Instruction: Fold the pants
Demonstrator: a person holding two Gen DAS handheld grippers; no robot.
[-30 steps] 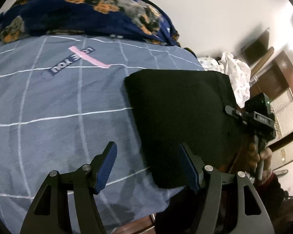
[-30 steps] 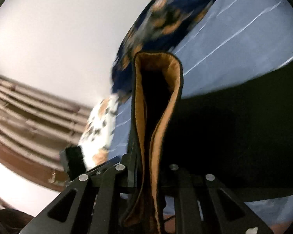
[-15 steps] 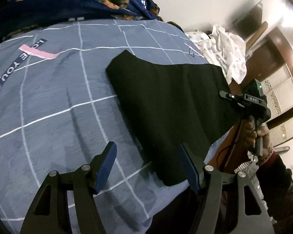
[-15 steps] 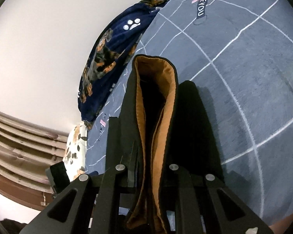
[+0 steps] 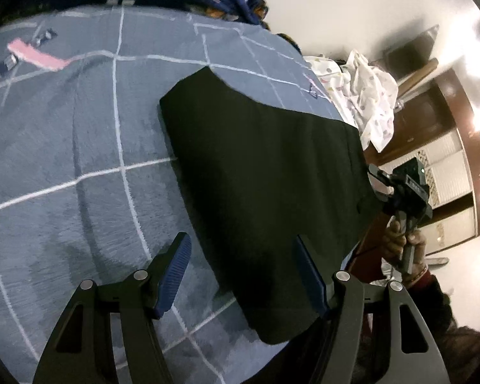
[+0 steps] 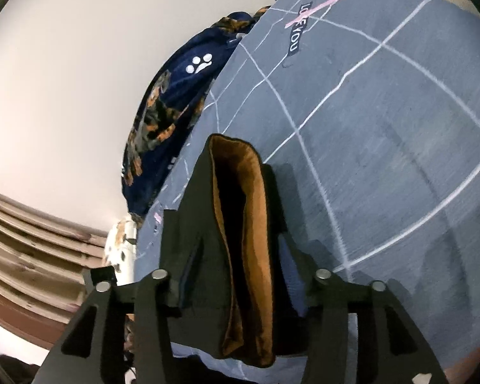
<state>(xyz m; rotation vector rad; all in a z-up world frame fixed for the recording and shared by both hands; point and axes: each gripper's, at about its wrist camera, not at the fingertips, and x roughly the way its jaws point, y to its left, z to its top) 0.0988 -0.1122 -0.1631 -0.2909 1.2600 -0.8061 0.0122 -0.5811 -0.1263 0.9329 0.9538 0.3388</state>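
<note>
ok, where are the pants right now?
The black pants lie folded flat on the grey-blue checked blanket, right of centre in the left wrist view. One end stands between the opening right gripper fingers.

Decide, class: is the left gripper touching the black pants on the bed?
Cannot tell. In the left wrist view the left gripper stands open over the pants, its right pad overlapping their edge, but no gap or contact shows plainly.

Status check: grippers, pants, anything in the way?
Left gripper open, holding nothing, over the near edge of the pants. Right gripper opening, pants edge between its fingers. Pants folded flat on blue bedspread. Nothing in the way.
</note>
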